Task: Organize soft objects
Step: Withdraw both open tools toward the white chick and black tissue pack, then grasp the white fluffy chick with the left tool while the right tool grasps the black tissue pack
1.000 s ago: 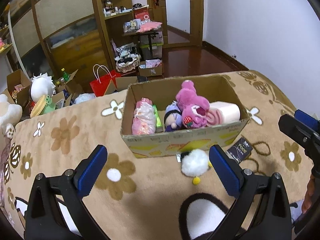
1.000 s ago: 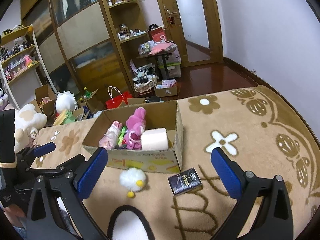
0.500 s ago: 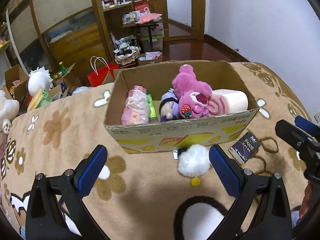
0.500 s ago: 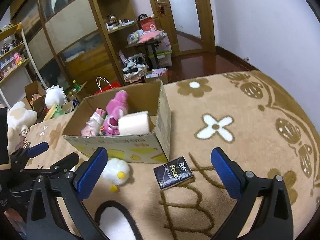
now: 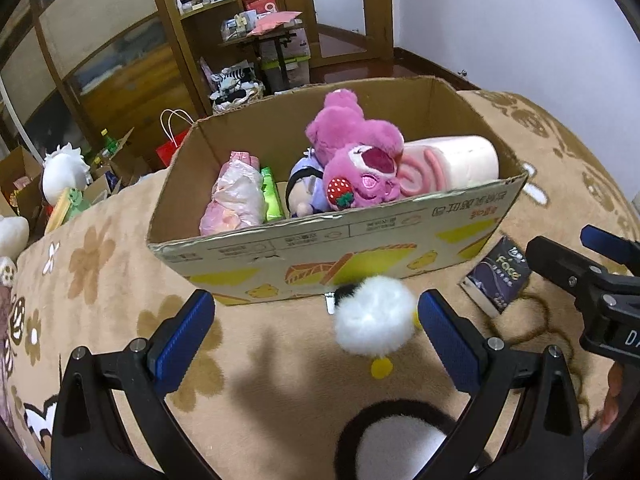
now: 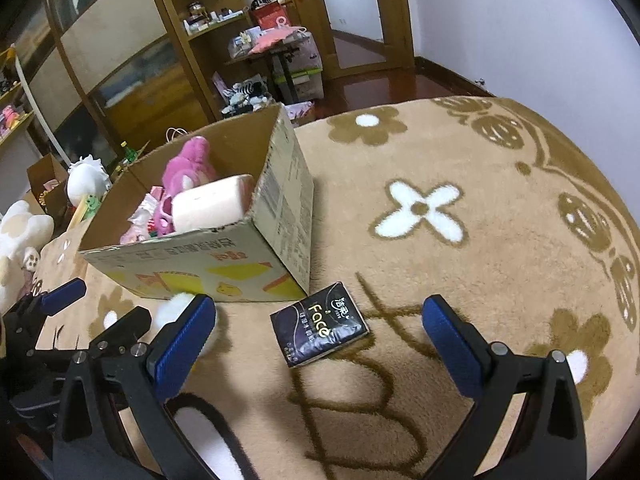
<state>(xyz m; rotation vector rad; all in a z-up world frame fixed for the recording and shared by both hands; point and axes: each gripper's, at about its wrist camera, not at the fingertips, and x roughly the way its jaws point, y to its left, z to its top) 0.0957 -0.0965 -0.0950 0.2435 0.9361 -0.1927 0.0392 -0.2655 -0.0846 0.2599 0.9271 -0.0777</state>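
A white fluffy ball toy (image 5: 374,326) with yellow bits lies on the beige carpet, just in front of an open cardboard box (image 5: 360,240). My left gripper (image 5: 316,330) is open and low, the toy just inside its right finger. The box holds a pink plush (image 5: 356,164), a pink-white roll (image 5: 452,164), a purple doll and a pink bag. A dark tissue pack (image 6: 319,329) lies by the box's corner, between the fingers of my open right gripper (image 6: 318,340). The tissue pack (image 5: 498,276) and right gripper (image 5: 592,264) also show in the left wrist view.
The flowered carpet (image 6: 460,184) spreads wide to the right. Behind the box stand wooden shelves (image 6: 208,28), a cluttered small table (image 6: 280,44), a red bag (image 5: 170,148) and cartons with white plush toys (image 6: 86,178) at the left.
Both grippers have moved forward and down toward the carpet. The white ball now sits between the left fingers and the tissue pack between the right ones. Both stay open.
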